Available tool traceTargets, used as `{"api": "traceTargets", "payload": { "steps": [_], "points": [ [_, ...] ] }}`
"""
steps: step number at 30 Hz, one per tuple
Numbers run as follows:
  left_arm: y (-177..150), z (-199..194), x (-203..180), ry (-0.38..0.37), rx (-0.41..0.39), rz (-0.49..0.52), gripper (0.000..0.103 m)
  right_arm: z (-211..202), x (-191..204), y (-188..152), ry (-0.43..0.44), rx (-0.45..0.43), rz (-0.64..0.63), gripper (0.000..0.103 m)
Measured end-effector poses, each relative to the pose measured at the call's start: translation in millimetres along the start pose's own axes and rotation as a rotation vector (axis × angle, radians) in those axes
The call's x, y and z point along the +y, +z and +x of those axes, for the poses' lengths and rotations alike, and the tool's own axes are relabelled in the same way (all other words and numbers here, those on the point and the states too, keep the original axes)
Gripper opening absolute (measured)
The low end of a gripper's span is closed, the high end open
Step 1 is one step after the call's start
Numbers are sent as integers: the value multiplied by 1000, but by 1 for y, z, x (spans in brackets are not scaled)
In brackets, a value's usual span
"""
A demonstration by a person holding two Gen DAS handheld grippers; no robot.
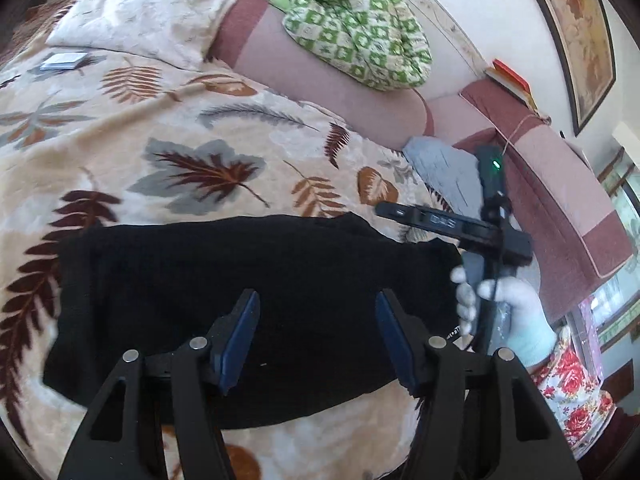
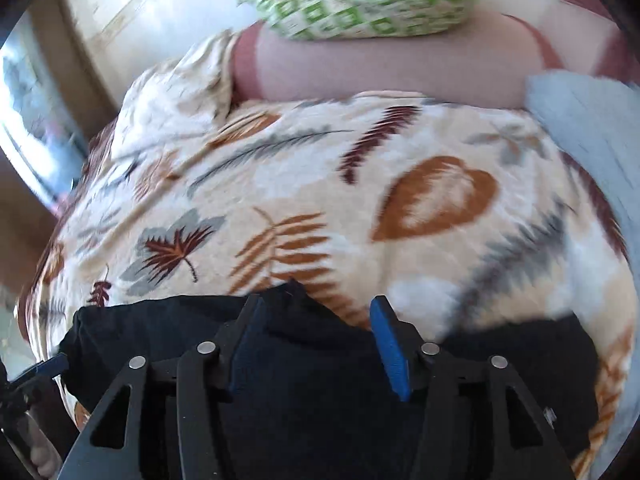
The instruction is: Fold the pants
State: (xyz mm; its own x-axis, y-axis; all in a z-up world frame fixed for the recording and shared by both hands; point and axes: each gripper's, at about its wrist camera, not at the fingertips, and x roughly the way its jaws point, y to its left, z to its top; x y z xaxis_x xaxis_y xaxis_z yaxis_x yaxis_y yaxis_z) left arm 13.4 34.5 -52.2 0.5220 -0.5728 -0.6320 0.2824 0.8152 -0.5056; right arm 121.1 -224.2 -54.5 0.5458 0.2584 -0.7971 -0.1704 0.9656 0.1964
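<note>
Both the left gripper (image 1: 318,300) and right gripper (image 2: 316,308) gape empty above black pants (image 1: 240,280); no lettering legible.

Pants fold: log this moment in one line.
pants: black, folded on leaf blanket | left gripper: open, empty | right gripper: open, empty

Beyond the fingers (image 1: 248,320), open leaf-print blanket (image 1: 160,128) lies unobstructed up to the pillows (image 1: 304,76); black pants (image 1: 240,264) lie beneath.

Leaf-print blanket (image 1: 168,152), pink sofa back (image 1: 320,76), framed picture (image 1: 576,36)
</note>
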Motion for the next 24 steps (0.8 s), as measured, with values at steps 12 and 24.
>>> {"api": "traceTargets", "payload": {
  "steps": [12, 24],
  "points": [
    [-42, 74, -34, 61, 155, 181, 59, 77, 0, 32, -150, 187, -86, 0],
    [-55, 76, -44, 114, 99, 298, 60, 22, -16, 16, -34, 110, -23, 4]
  ]
}}
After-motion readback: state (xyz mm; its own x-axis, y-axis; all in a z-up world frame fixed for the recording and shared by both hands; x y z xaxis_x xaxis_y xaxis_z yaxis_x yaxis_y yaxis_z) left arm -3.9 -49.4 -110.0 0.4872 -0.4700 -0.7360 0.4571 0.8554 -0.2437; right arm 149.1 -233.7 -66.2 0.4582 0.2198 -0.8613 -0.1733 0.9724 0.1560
